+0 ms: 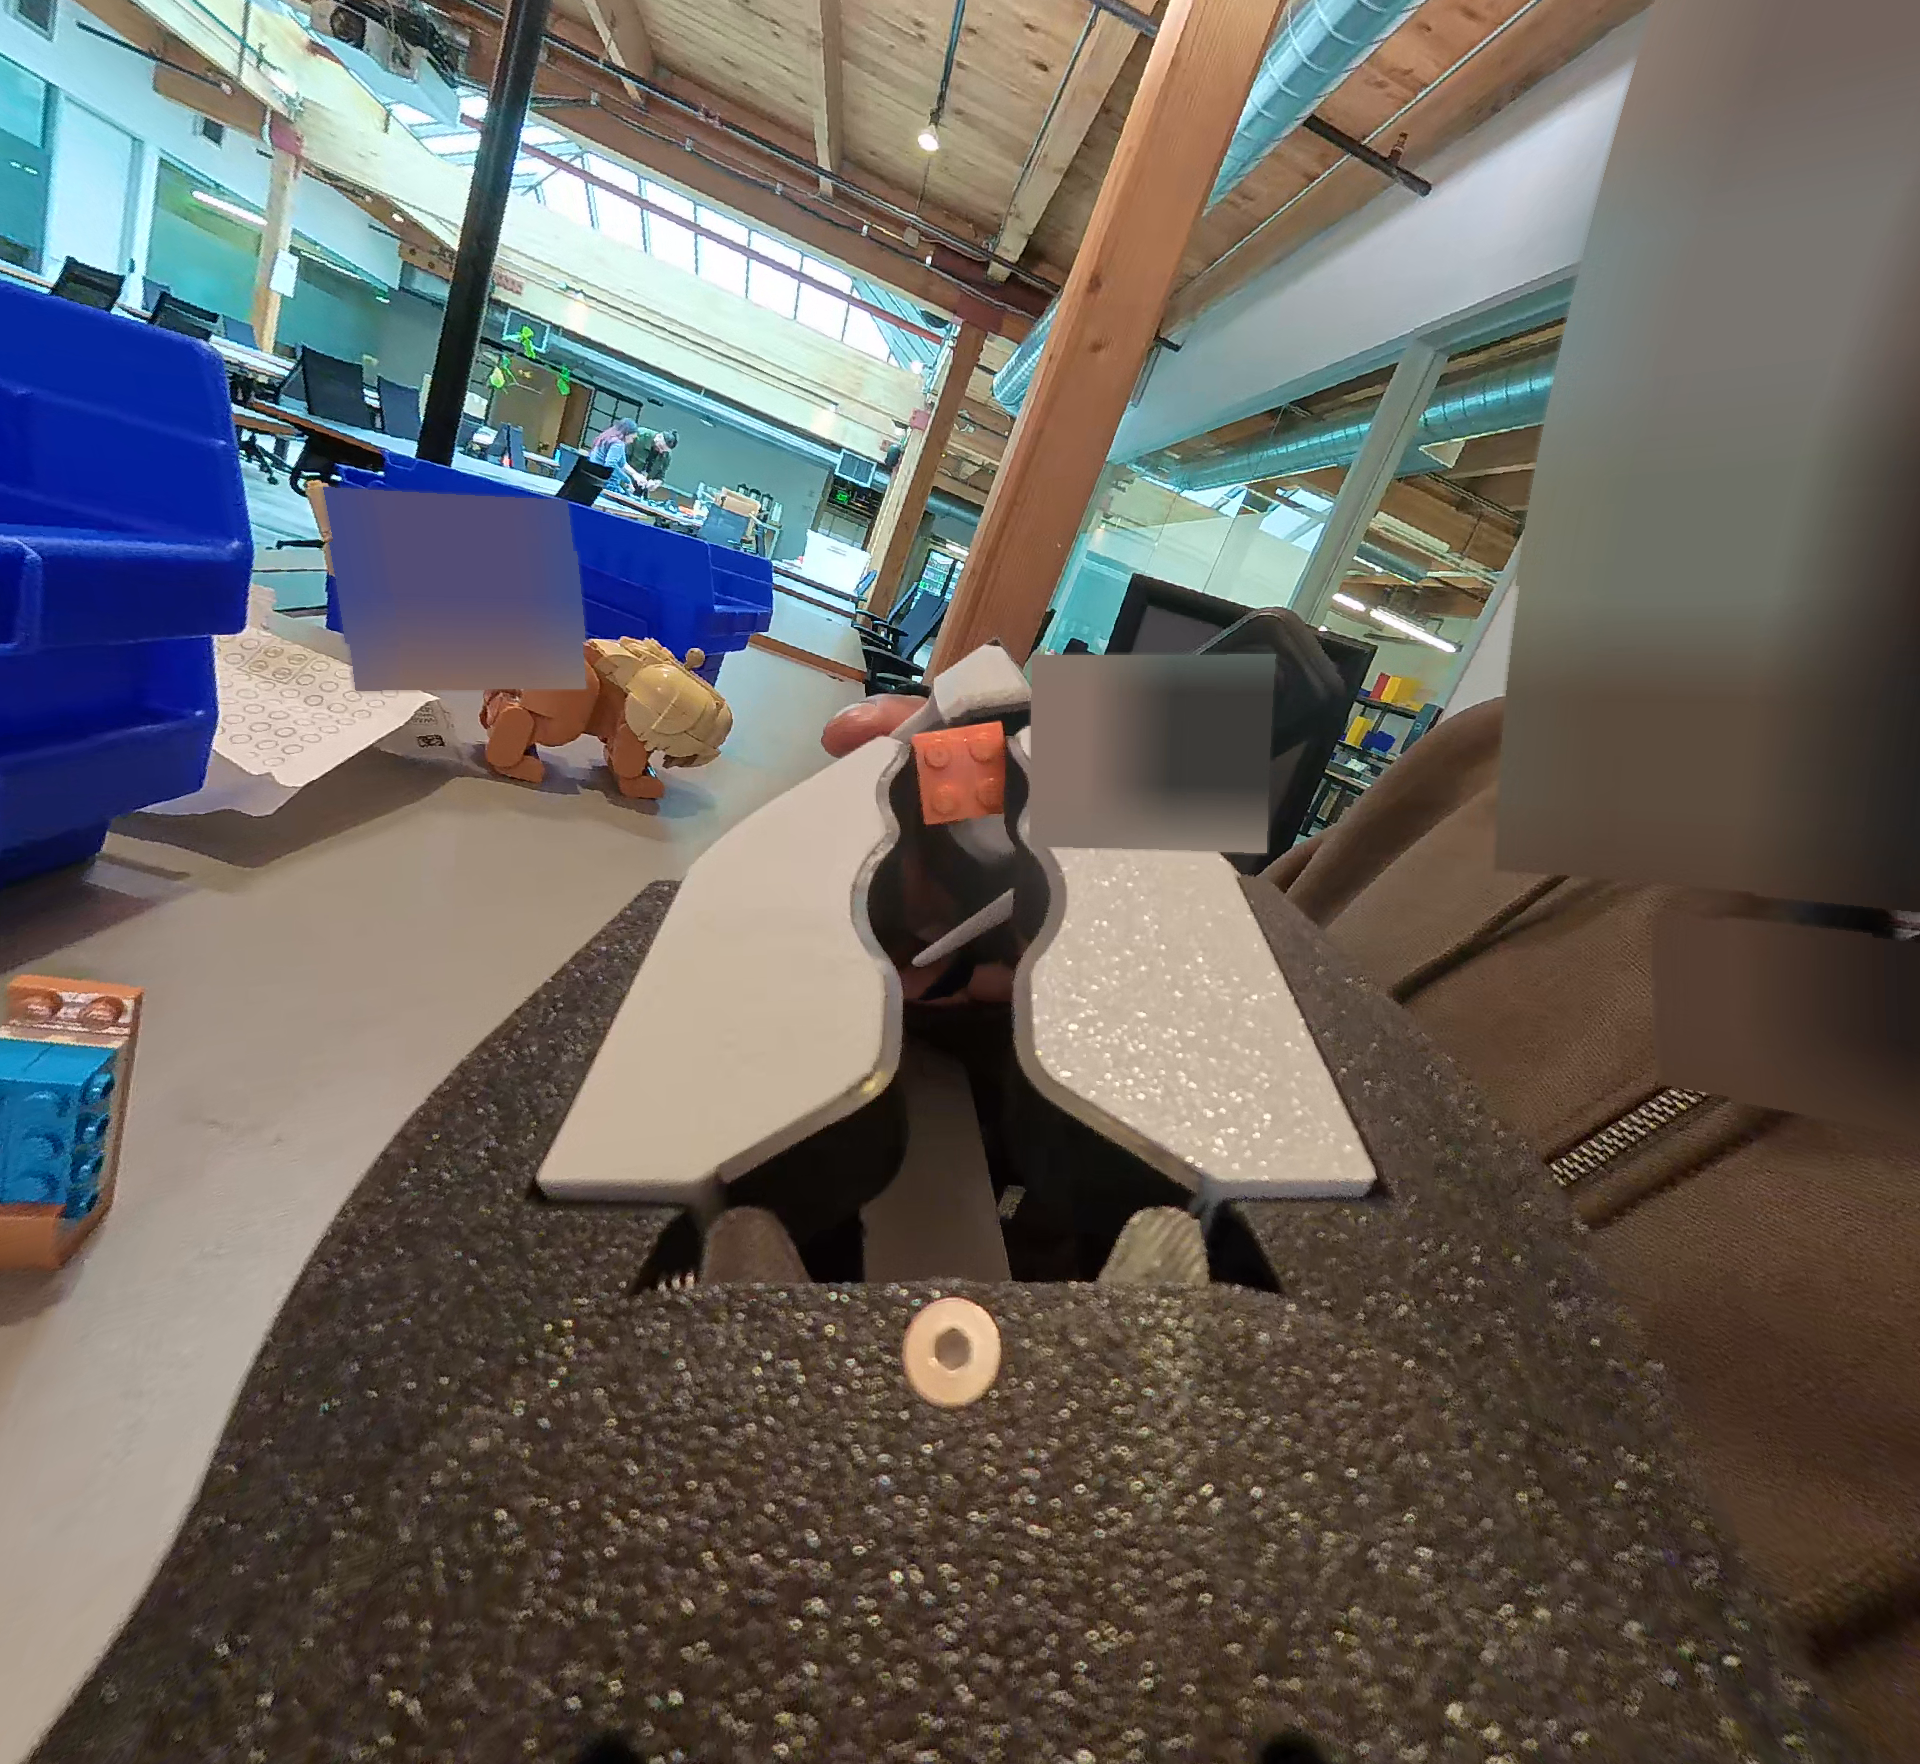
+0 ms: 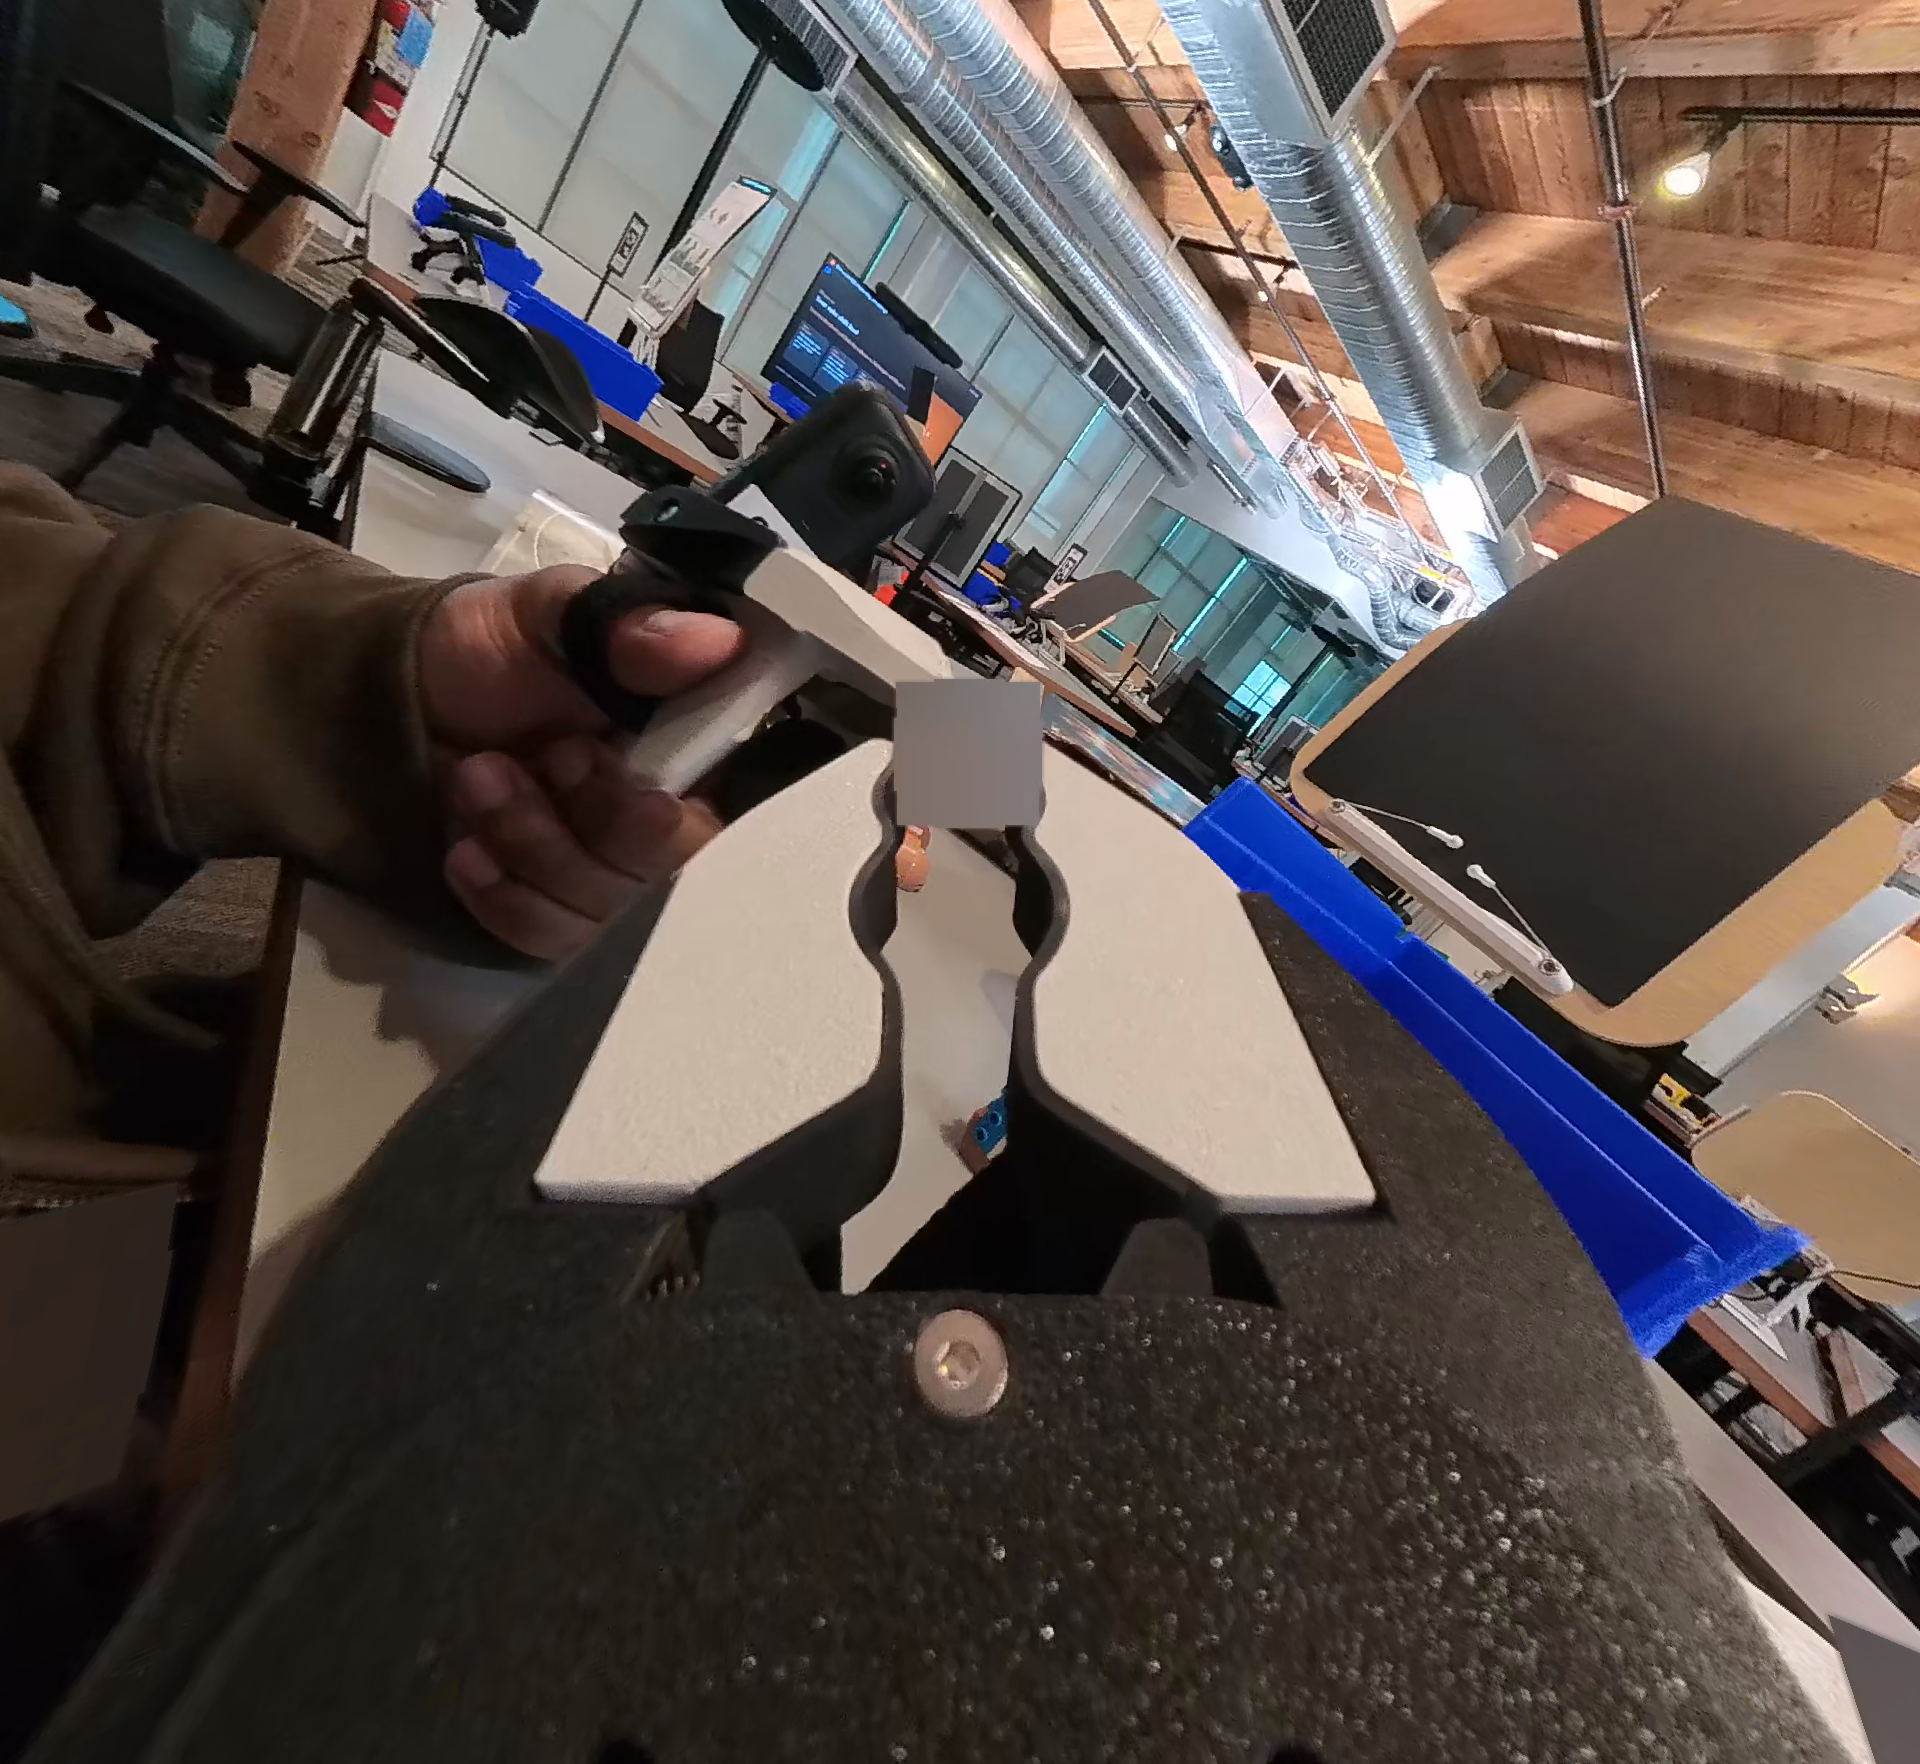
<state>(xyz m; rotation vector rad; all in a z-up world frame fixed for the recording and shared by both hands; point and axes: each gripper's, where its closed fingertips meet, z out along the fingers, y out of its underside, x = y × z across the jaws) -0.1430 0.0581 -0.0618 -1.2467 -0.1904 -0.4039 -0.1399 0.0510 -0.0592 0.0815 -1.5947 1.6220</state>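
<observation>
Your left claw point(image 1: 961, 764) is closed down to a narrow gap. A small orange brick point(image 1: 961, 771) sits right at its tips, studs towards the camera. A blur patch covers the right-hand tip, so you cannot tell whether this claw pinches the brick or only frames it. White finger ends of your other claw show just above and just below the brick, with a thumb point(image 1: 862, 727) just left of them.

Ahead and to the left of the left claw, a tan brick-built animal point(image 1: 613, 727) stands on the grey surface point(image 1: 312, 935). It is beside a sheet of paper printed with circles point(image 1: 301, 717) and in front of a blue bin point(image 1: 675, 571). A larger stack of blue bins point(image 1: 104, 571) rises at the far left. Well to the left and nearer the camera, a blue and brown brick block point(image 1: 57, 1122) rests on the surface. A brown sleeve point(image 1: 1558, 987) fills the right side.

Your right claw point(image 2: 961, 821) also shows only a narrow gap, and a patch hides its tips, so its grip cannot be read. Directly ahead of it your left hand point(image 2: 551, 706) grasps the other tool's handle, with that tool's black camera point(image 2: 873, 467) above. Through the gap you see the blue and brown block below. To the right run a blue bin edge point(image 2: 1455, 1018) and a black-backed chair point(image 2: 1621, 758).
</observation>
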